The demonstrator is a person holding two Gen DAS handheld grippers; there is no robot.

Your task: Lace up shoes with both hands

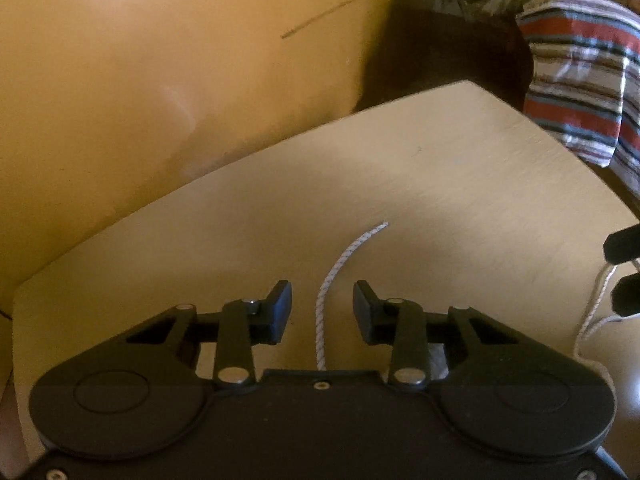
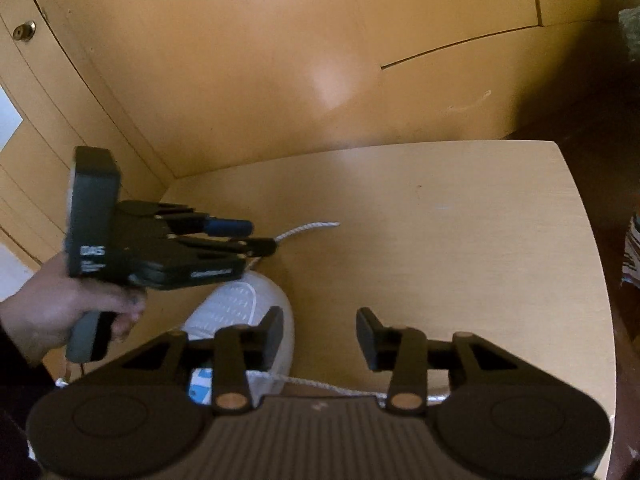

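A white speckled shoelace end (image 1: 334,276) lies on the tan table (image 1: 440,160), running up between the fingers of my left gripper (image 1: 322,304). Its jaws stand open and the pads do not touch the lace. In the right wrist view a hand holds the left gripper (image 2: 256,238) over the same lace end (image 2: 312,229). The toe of a white shoe (image 2: 240,304) sits just below it. My right gripper (image 2: 322,336) is open beside the toe, with a lace strand (image 2: 332,389) crossing the table near its base. Its fingertips (image 1: 624,240) show at the right edge of the left wrist view.
Glossy wooden cabinet panels (image 2: 280,60) rise behind the table, with a lock knob (image 2: 24,32) at upper left. A striped cloth (image 1: 580,80) hangs beyond the table's far right corner. The table's right edge (image 2: 588,280) drops to dark floor.
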